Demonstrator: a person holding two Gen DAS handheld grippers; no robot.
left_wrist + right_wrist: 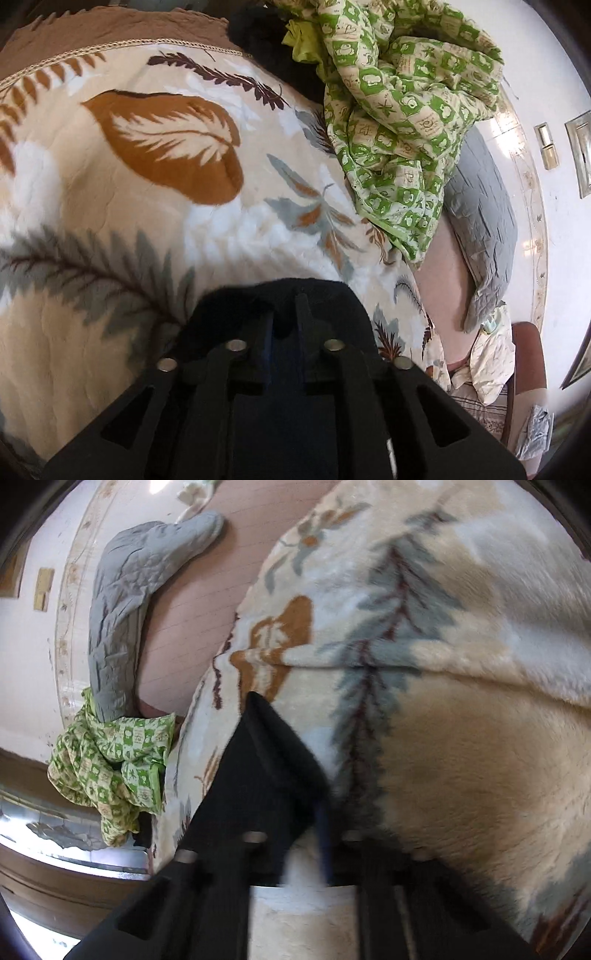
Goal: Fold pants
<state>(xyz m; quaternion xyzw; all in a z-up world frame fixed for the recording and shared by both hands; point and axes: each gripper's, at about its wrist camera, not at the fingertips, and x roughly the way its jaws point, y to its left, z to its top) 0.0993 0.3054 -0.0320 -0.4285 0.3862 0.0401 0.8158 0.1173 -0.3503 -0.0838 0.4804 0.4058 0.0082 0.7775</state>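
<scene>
The black pants bunch around my left gripper, whose jaws are shut on the dark fabric low over the leaf-print blanket. In the right wrist view a strip of the black pants lies over the left finger of my right gripper and runs into the narrow gap between the jaws, which are shut on it. The blanket lies just under and ahead of that gripper, with a fold across it. The rest of the pants is hidden.
A green frog-print quilt is heaped at the blanket's far right, with dark cloth beside it. A grey quilted pillow lies on the pink sheet by the white wall. The quilt hangs at the bed edge.
</scene>
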